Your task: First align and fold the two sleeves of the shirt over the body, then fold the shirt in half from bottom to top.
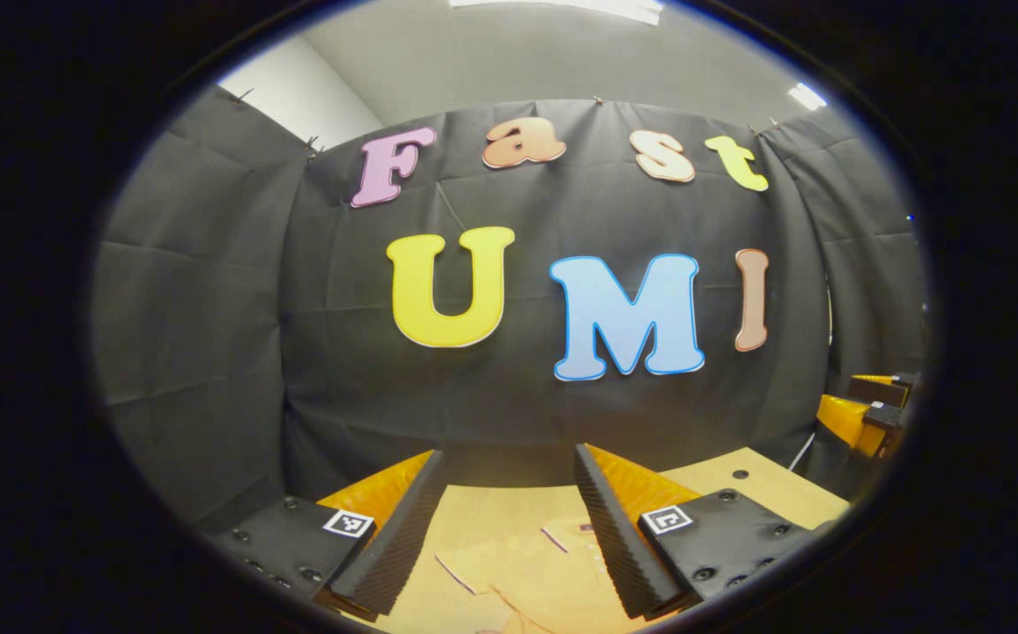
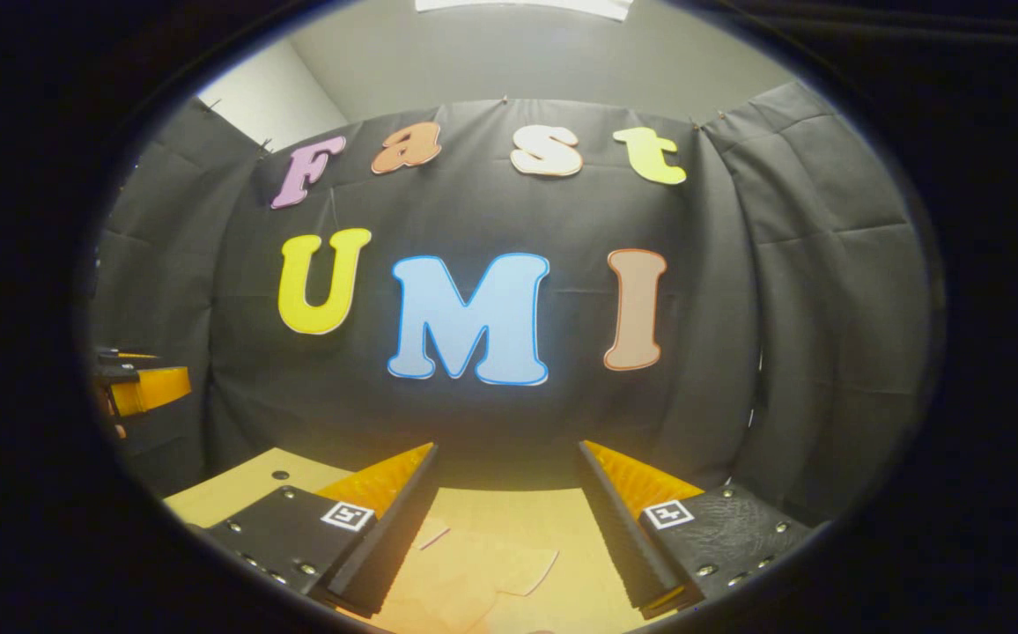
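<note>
L tongs [image 1: 509,528] and R tongs [image 2: 509,528]: both wide apart, holding nothing, raised w/ cameras facing the booth wall. Shirt [image 1: 527,572] lies flat on tabletop [image 1: 764,484], below and just ahead of both; neither clearly nearer; long axis can't tell.

Soft matt cloth shirt [image 1: 518,572] lies on a smooth, wood-look table [image 1: 764,484].

The shirt [image 1: 527,572] is cut off at the bottom edge, partly hidden behind fingers [image 1: 619,537]; its sleeves can't be made out.
</note>
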Motion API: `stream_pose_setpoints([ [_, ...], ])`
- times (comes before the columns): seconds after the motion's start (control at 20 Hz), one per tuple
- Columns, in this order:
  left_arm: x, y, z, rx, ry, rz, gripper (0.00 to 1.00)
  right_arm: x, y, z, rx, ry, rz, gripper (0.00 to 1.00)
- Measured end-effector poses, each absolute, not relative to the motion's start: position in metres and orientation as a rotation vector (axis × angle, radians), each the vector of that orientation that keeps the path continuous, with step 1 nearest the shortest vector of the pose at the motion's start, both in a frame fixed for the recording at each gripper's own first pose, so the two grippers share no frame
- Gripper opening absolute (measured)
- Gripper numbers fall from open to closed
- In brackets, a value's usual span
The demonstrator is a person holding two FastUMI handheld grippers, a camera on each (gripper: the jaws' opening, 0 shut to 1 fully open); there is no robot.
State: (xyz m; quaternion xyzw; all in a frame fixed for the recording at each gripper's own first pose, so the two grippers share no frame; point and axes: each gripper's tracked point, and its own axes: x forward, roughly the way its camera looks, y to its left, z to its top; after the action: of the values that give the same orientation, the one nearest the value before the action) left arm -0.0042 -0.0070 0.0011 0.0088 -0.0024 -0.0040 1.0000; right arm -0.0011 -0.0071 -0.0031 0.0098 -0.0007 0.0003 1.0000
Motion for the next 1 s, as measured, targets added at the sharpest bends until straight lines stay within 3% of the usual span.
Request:
stream_pose_setpoints([
  [1.0, 0.027, -0.005, -0.027, 0.049, 0.053, -0.003, 0.94, 0.033, 0.008, -0.046, 0.042, 0.082, 0.049, 0.96],
])
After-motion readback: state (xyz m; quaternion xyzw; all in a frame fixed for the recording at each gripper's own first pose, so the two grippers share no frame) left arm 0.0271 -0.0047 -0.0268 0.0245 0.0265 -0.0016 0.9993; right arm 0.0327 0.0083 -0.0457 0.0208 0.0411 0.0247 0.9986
